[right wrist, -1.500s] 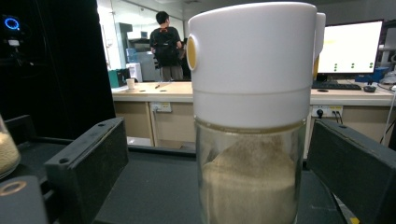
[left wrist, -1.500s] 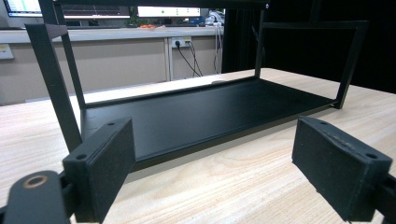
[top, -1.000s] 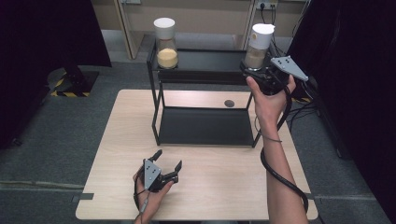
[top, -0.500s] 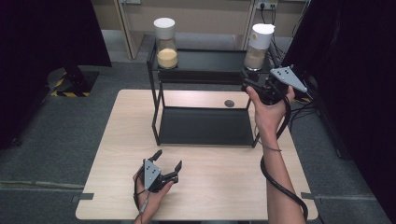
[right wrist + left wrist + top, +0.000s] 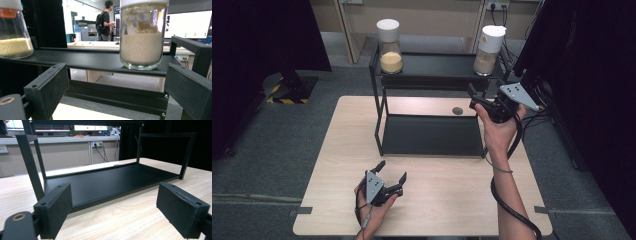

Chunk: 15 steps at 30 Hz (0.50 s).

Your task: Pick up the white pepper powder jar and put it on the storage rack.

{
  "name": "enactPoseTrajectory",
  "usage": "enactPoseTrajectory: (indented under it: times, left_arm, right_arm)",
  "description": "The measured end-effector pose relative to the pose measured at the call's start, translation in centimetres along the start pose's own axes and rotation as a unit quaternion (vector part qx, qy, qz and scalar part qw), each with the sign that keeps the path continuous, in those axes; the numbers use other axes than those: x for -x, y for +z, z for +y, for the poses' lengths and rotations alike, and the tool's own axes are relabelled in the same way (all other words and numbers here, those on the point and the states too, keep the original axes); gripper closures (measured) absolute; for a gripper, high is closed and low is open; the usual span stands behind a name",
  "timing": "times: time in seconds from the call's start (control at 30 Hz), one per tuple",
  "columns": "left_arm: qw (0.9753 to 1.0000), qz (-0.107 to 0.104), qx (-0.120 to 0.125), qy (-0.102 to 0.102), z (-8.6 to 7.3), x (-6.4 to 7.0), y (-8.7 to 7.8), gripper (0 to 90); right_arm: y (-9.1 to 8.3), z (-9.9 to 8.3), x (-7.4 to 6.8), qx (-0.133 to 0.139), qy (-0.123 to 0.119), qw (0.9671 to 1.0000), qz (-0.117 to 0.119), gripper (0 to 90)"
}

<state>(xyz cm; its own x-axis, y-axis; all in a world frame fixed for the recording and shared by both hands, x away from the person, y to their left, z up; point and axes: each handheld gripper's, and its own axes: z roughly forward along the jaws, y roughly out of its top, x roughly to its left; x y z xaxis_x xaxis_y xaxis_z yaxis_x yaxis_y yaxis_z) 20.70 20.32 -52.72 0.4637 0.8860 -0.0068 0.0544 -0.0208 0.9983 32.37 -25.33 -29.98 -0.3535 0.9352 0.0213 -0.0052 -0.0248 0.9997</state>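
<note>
A black two-tier rack (image 5: 432, 135) stands on the wooden table (image 5: 437, 205). On its top shelf (image 5: 437, 65) are two white-lidded jars: one with yellow grains (image 5: 390, 47) at the left end, one with beige powder (image 5: 488, 50) at the right. My right gripper (image 5: 473, 98) hangs open by the rack's right end, below and in front of the beige jar (image 5: 142, 42), not touching it. The yellow jar (image 5: 13, 37) sits far left in the right gripper view. My left gripper (image 5: 392, 171) rests open near the table's front, facing the lower shelf (image 5: 107, 180), with nothing between its jaws.
A small dark disc (image 5: 457, 110) lies on the table behind the rack. A cable trails from the right gripper down along the forearm. Dark curtains stand on both sides. A person (image 5: 105, 20) stands far off in the room beyond the rack.
The right gripper has dropped down and drawn back from the beige jar, which stays on the top shelf. The left gripper has not moved.
</note>
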Motion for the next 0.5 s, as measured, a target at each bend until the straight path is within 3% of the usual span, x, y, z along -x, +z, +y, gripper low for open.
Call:
enactPoseTrajectory:
  times: [0.5]
  left_arm:
    - [1.0000, 0.000, 0.001, 0.000, 0.0, 0.0, 0.0, 12.7]
  right_arm:
    - [-0.8, -2.0, 0.0, -0.015, -0.005, 0.9999, 0.000, 5.7]
